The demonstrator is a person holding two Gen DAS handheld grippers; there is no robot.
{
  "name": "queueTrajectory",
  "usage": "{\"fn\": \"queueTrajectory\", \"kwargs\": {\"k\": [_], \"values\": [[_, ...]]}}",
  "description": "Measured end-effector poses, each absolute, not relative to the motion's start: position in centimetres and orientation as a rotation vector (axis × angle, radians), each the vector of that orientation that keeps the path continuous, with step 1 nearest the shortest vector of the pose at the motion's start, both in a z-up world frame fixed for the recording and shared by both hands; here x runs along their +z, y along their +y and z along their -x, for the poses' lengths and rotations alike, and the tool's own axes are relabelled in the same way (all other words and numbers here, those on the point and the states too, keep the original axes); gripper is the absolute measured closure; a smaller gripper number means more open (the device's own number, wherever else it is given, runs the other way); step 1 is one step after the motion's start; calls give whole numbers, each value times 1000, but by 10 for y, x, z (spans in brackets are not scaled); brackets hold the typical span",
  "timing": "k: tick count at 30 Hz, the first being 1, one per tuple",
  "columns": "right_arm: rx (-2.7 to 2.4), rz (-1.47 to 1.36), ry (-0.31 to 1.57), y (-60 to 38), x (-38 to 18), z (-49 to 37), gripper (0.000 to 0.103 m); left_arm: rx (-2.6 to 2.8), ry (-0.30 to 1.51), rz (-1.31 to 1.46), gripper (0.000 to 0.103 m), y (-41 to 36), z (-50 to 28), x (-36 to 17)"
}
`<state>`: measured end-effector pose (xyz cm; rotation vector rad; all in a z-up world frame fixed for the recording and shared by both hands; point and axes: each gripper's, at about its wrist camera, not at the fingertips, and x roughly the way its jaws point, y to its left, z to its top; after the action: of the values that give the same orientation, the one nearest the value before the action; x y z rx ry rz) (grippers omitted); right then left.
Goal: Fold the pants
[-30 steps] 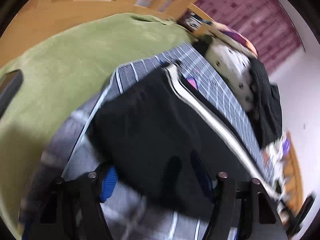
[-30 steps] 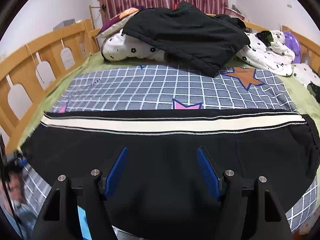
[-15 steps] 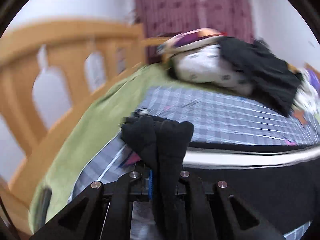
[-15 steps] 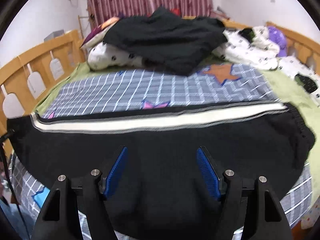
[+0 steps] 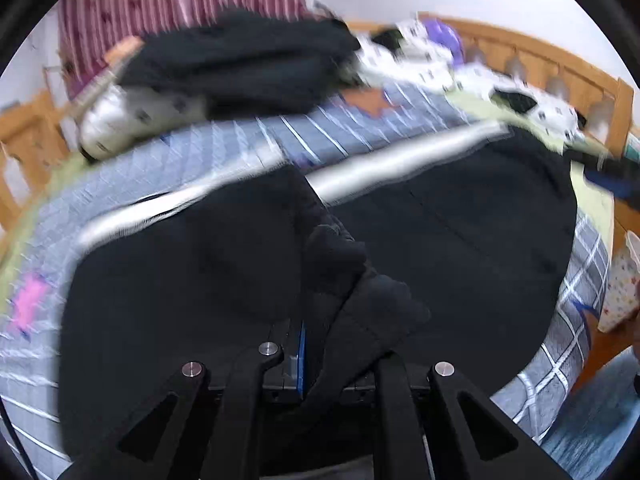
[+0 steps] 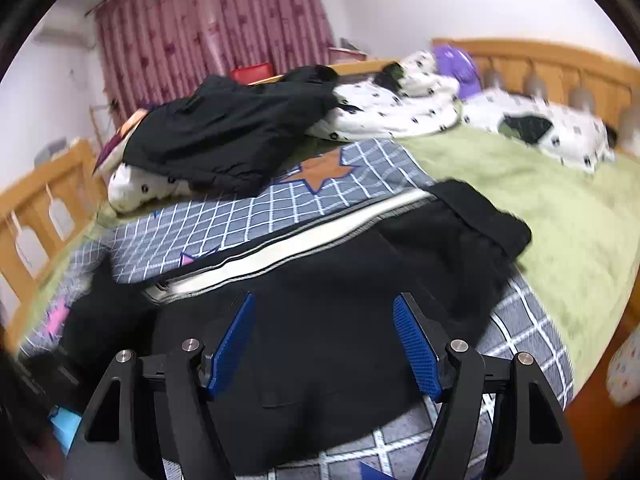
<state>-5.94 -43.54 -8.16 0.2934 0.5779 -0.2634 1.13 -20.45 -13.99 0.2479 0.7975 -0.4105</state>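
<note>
Clamped in my left gripper (image 5: 320, 344) is a bunched end of the black pants with a white side stripe (image 6: 340, 320), raised over the rest of them, which lie across the grey checked blanket (image 6: 224, 216) on the bed. Above them my right gripper (image 6: 324, 340) hovers, jaws wide apart, holding nothing.

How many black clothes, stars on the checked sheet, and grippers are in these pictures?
Black clothes: 2, the pants and the jacket
Stars: 3, orange, two pink
Grippers: 2, left gripper, right gripper
Total: 7
</note>
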Motion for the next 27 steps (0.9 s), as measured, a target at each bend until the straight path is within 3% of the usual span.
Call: {"fn": "queueTrajectory", "kwargs": {"k": [4, 6, 9, 11, 23, 24, 25, 26, 27], "values": [[-257, -386, 571, -456, -87, 68, 32, -367, 787, -255, 88, -210, 7, -149], [-256, -418, 575, -461, -91, 69, 32, -474, 833, -216, 56, -194, 10, -140], [-208, -466, 591, -459, -94, 63, 32, -536, 804, -163, 36, -156, 24, -122], [-183, -453, 604, -451, -96, 57, 32, -528, 763, -137, 29, -128, 35, -114], [151, -298, 840, -313, -125, -15, 33, -222, 809, 54, 27, 34, 20, -132], [157, -283, 884, -303, -134, -23, 35, -222, 814, 73, 27, 41, 20, -135], [152, -267, 923, -297, -143, -28, 50, -220, 817, 82, 27, 46, 19, -136], [147, -251, 960, -291, -154, -31, 76, -223, 816, 93, 27, 50, 19, -137], [170, -242, 994, -287, -162, -33, 77, -228, 812, 102, 27, 53, 20, -136]]}}
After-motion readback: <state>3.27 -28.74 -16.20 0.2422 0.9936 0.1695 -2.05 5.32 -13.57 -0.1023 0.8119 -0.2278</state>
